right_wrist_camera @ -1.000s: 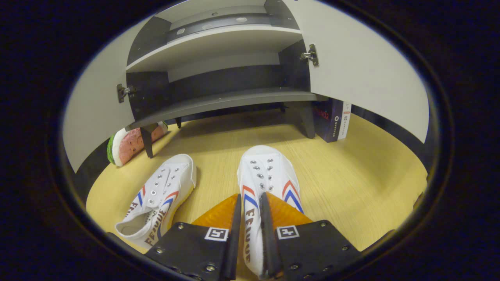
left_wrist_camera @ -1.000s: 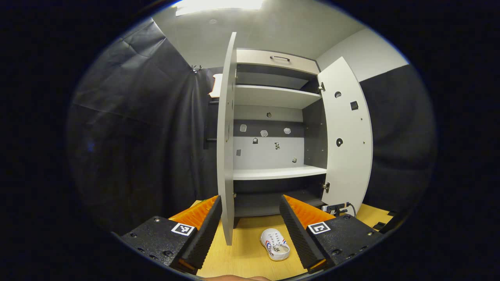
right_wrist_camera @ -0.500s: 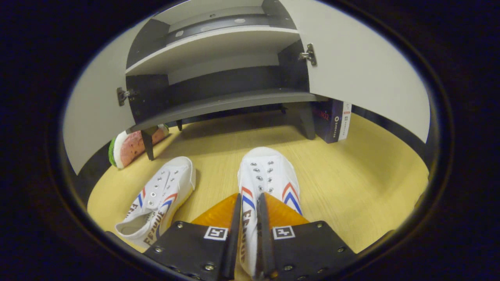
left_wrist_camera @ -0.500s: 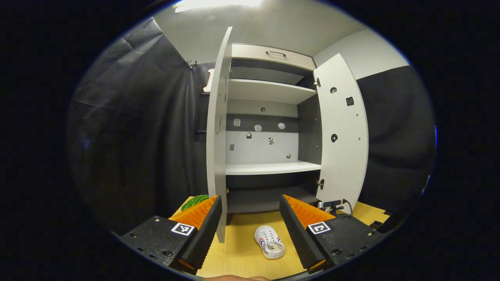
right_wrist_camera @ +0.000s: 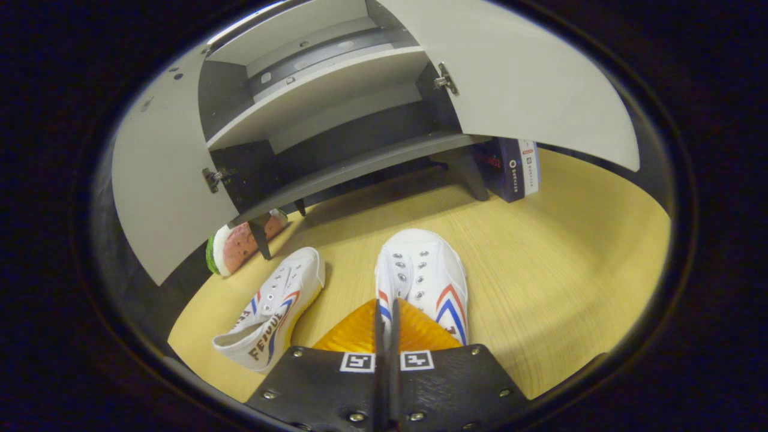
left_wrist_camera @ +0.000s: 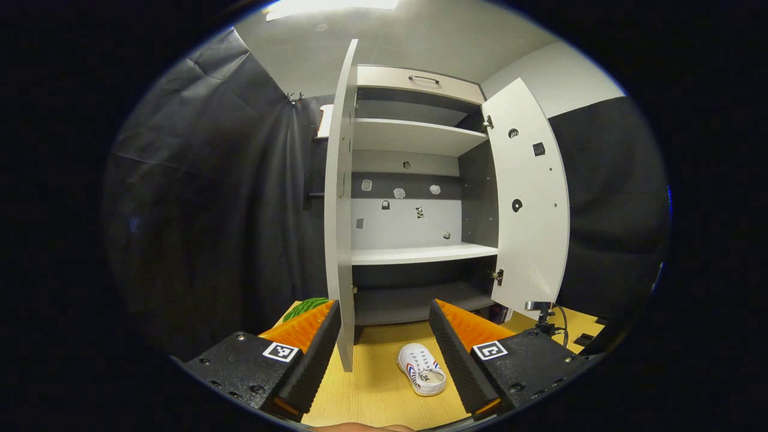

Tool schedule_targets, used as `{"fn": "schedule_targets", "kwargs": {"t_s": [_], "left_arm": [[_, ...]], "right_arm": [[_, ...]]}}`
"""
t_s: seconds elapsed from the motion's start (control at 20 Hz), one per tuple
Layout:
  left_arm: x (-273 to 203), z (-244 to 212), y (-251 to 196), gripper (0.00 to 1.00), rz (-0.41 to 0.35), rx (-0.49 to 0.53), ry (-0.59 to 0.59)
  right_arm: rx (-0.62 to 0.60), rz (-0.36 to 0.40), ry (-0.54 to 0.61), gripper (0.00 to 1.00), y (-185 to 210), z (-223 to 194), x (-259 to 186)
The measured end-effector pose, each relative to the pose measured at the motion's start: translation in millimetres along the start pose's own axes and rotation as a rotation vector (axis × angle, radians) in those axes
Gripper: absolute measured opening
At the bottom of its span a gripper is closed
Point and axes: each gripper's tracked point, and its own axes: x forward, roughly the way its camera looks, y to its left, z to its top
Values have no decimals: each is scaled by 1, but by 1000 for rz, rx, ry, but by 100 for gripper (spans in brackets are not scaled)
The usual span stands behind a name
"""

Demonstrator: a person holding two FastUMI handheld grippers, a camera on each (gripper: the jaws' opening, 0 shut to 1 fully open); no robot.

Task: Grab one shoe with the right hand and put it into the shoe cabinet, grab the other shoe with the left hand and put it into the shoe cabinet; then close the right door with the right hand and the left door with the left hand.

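In the right gripper view we see our right gripper (right_wrist_camera: 387, 327) with its jaws nearly together, pinching the side wall of a white canvas shoe with red and blue chevron stripes (right_wrist_camera: 423, 276) — its toe points to 12 o'clock, toward the grey-and-white shoe cabinet (right_wrist_camera: 336, 114). The second white canvas shoe (right_wrist_camera: 273, 309) lies at 9 o'clock of it on the pale wooden worktop (right_wrist_camera: 558, 276), just apart. A watermelon-slice toy (right_wrist_camera: 240, 246) sits at the cabinet's leg.

In the left gripper view our left gripper (left_wrist_camera: 384, 336) holds nothing, jaws wide apart. Both white doors stand open — left door (left_wrist_camera: 339, 198) edge-on, right door (left_wrist_camera: 531, 198) swung out.
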Motion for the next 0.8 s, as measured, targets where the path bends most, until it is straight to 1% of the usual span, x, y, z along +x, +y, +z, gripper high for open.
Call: {"fn": "schedule_targets", "kwargs": {"t_s": [0.25, 0.35, 0.45, 0.5, 0.55, 0.6, 0.65, 0.8], "left_arm": [[2, -14, -7, 90, -24, -19, 19], [3, -21, -9, 90, -27, -13, 23], [7, -29, -8, 90, -28, -4, 31], [8, -33, -6, 92, -22, -13, 36], [10, -36, -4, 90, -19, -20, 36], [11, -40, -3, 90, -16, -24, 39], [13, -43, -3, 90, -12, -26, 42], [20, -51, -5, 90, -31, -26, 52]], "right_arm": [[1, 38, -78, 1, 7, 37, -42], [-43, 28, -132, 1, 9, 62, -61], [-128, 24, -174, 1, 14, 87, -81], [-163, 23, -195, 0, 17, 103, -91], [-188, 25, -214, 1, 21, 119, -103], [-201, 31, -233, 5, 27, 136, -114], [-216, 45, -252, 1, 34, 154, -127], [-278, 86, -322, 1, 59, 212, -159]]}}
